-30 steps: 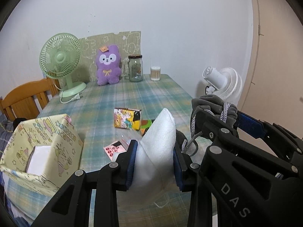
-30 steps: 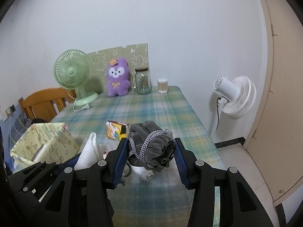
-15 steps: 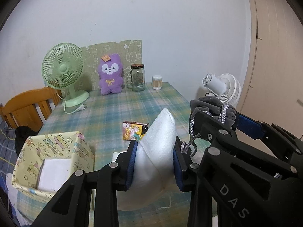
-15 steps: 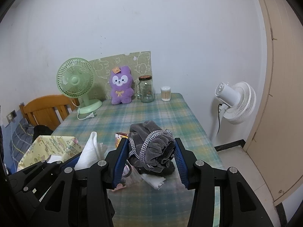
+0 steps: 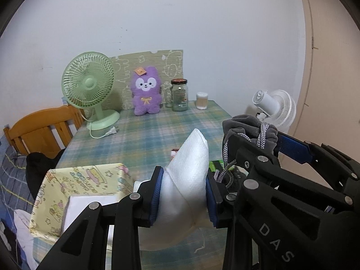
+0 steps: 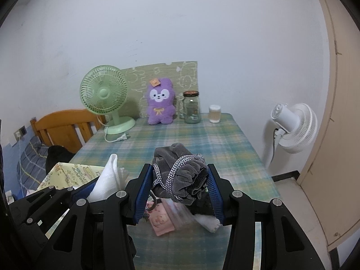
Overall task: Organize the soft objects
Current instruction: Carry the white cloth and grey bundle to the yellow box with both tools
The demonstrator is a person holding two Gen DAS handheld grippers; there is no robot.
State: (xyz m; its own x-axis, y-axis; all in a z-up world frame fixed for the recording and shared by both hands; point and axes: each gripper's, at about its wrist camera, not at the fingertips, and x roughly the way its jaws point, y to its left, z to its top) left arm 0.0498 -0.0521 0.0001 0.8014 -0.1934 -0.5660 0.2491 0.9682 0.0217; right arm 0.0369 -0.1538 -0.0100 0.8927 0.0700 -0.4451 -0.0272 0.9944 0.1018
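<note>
My left gripper [image 5: 182, 193] is shut on a folded white cloth [image 5: 189, 171] and holds it above the near end of the plaid table. My right gripper [image 6: 178, 191] is shut on a bunched grey drawstring garment [image 6: 180, 171]; it also shows in the left wrist view [image 5: 249, 127], just right of the white cloth. The white cloth also shows in the right wrist view [image 6: 106, 175]. A yellow patterned box [image 5: 81, 186] stands open at the near left with something white inside. A purple plush toy [image 5: 146, 92] sits upright at the far end of the table.
On the plaid table [image 6: 213, 139] stand a green desk fan [image 5: 90, 85] with a loose cord, a glass jar [image 5: 179, 94] and a small cotton-swab tub [image 5: 201, 100]. A pink card [image 6: 160, 220] lies under my right gripper. A wooden chair [image 5: 42, 126] stands left, a white fan [image 6: 292, 126] right.
Both grippers have lifted and drawn back from the table with their cloths held. The table items look farther and lower, and the yellow box has shifted right toward my left gripper.
</note>
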